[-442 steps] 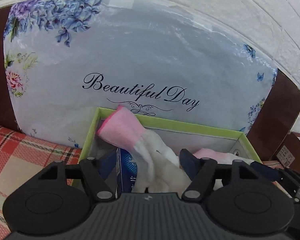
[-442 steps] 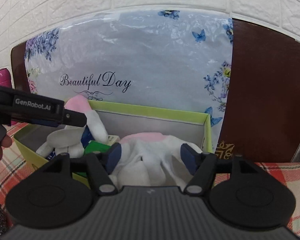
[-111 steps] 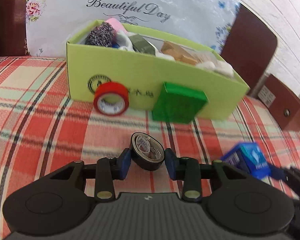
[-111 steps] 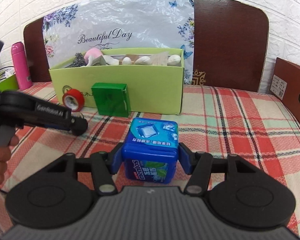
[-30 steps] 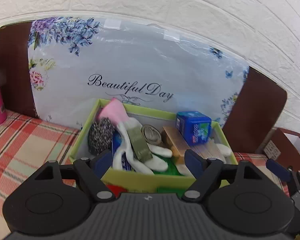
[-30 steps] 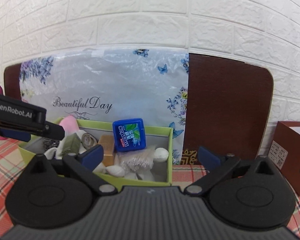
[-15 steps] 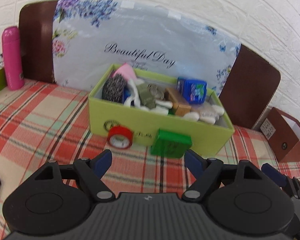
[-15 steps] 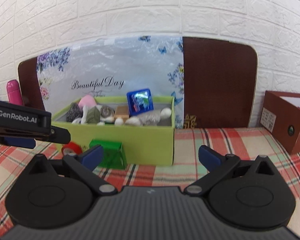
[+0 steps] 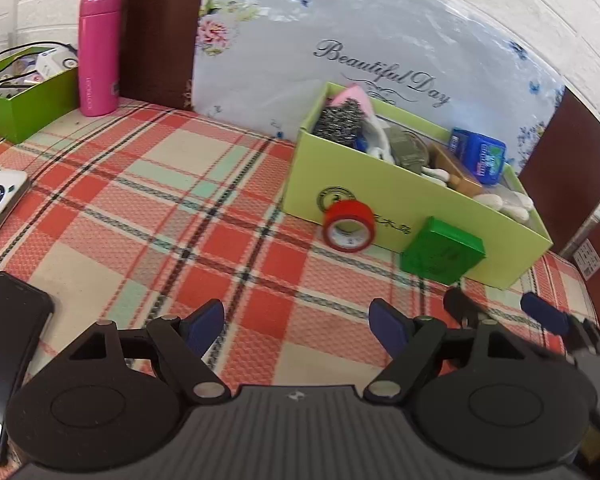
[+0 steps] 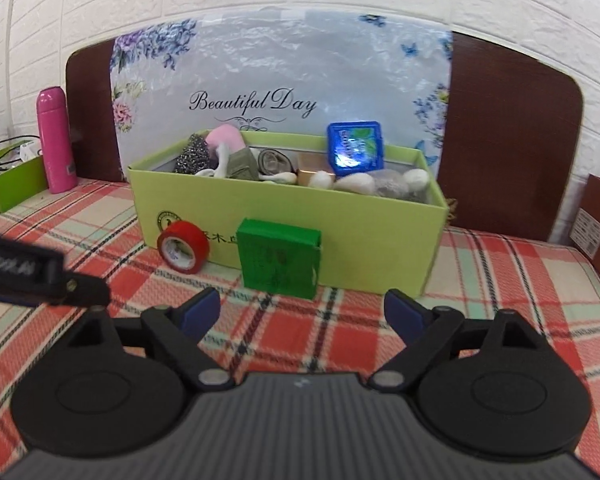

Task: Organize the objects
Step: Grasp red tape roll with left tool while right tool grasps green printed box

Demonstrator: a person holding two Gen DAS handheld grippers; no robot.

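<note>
- Left tool (image 9: 296, 326) spread wide, holding nothing, over the plaid-covered bench (image 9: 140, 216); right tool (image 10: 302, 312) also wide and empty
- Light-green box (image 10: 372, 236) stands at twelve o'clock from the right tool; in it a blue mint tin (image 10: 355, 149) upright toward one o'clock, a steel scourer (image 10: 192, 158) and a pink-cuffed glove (image 10: 227, 141) at the eleven o'clock end
- Red tape roll (image 10: 183, 246) and dark green packet (image 10: 278, 258) lean against the box's front wall, just beside each other
- Pink flask (image 9: 99, 50) at ten o'clock from the left tool; black phone (image 9: 4, 364) at eight o'clock
</note>
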